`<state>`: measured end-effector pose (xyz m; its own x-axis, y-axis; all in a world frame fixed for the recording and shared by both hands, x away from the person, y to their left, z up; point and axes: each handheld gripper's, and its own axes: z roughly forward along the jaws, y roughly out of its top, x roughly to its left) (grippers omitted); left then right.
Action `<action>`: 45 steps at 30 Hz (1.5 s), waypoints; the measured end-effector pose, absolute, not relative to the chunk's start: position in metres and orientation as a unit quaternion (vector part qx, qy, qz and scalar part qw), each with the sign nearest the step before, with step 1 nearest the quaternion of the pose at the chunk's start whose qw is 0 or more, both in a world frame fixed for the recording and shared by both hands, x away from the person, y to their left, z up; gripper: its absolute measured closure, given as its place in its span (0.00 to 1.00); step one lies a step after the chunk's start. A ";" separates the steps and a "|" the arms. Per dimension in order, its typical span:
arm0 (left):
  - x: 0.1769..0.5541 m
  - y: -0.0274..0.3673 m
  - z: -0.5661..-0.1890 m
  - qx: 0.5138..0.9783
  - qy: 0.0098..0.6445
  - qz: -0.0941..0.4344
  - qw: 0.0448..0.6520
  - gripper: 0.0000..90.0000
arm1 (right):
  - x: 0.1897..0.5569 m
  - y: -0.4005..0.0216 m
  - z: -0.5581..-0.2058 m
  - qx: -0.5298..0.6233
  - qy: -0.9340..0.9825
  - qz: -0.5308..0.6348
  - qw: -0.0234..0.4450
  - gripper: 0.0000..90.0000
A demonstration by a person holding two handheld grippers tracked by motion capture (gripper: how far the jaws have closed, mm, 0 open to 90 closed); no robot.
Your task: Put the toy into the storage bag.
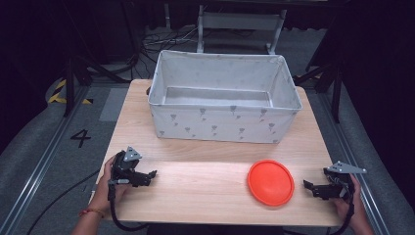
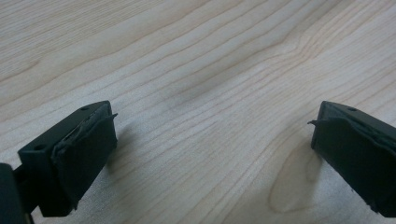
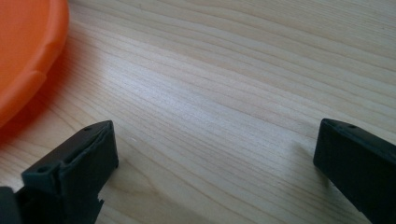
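Note:
An orange disc [image 1: 270, 182] lies flat on the wooden table [image 1: 205, 166] at the front right. Just to its right my right gripper [image 1: 308, 186] rests low over the table, open, with bare wood between its jaws; the disc's rim [image 3: 23, 60] shows at the upper left of the right gripper view. My left gripper [image 1: 150, 175] sits near the table's front left edge, held by a hand, and is open over bare wood [image 2: 210, 116]. A white fabric bin [image 1: 224, 98] with a grey print stands at the back of the table, its inside empty.
Dark floor, cables and metal frame legs [image 1: 235, 24] surround the table. A floor mark "4" [image 1: 80, 138] lies to the left. Bare wood stretches between the two grippers in front of the bin.

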<state>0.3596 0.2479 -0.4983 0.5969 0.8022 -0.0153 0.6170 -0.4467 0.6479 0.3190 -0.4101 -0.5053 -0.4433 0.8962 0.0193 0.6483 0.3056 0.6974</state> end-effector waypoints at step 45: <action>0.347 0.253 -0.498 0.847 0.405 0.139 0.316 0.00 | 0.353 -0.319 -0.477 0.367 0.871 0.316 0.085 0.21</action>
